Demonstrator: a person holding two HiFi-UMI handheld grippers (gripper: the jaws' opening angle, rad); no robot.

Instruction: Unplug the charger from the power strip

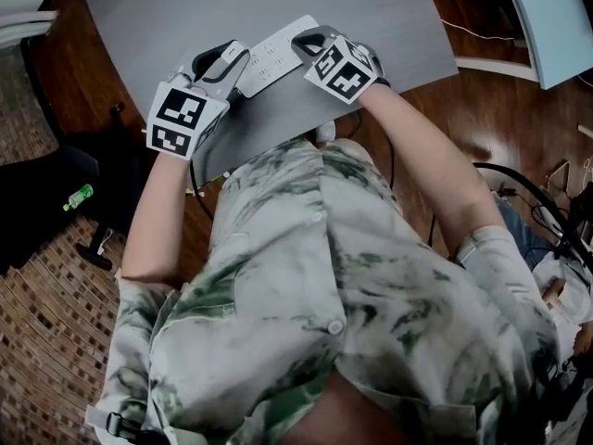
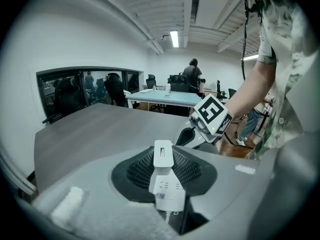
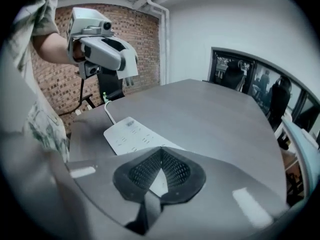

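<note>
A white charger (image 2: 163, 156) sits between the dark mesh pads of my left gripper (image 2: 163, 151), which is shut on it. Below it, through the gap, I see the cable end of the white power strip (image 2: 168, 193), apart from the charger. In the right gripper view the left gripper (image 3: 102, 46) hangs in the air above the power strip (image 3: 131, 133), which lies flat on the grey table (image 3: 210, 114). My right gripper (image 3: 161, 151) is shut, its tips down on the strip's near end. In the head view both grippers flank the power strip (image 1: 273, 56).
A black office chair (image 1: 46, 193) and a green bottle (image 1: 79, 196) are on the floor at the left. Cables (image 1: 519, 184) lie on the wood floor at the right. Another table with a person (image 2: 192, 74) stands in the far background.
</note>
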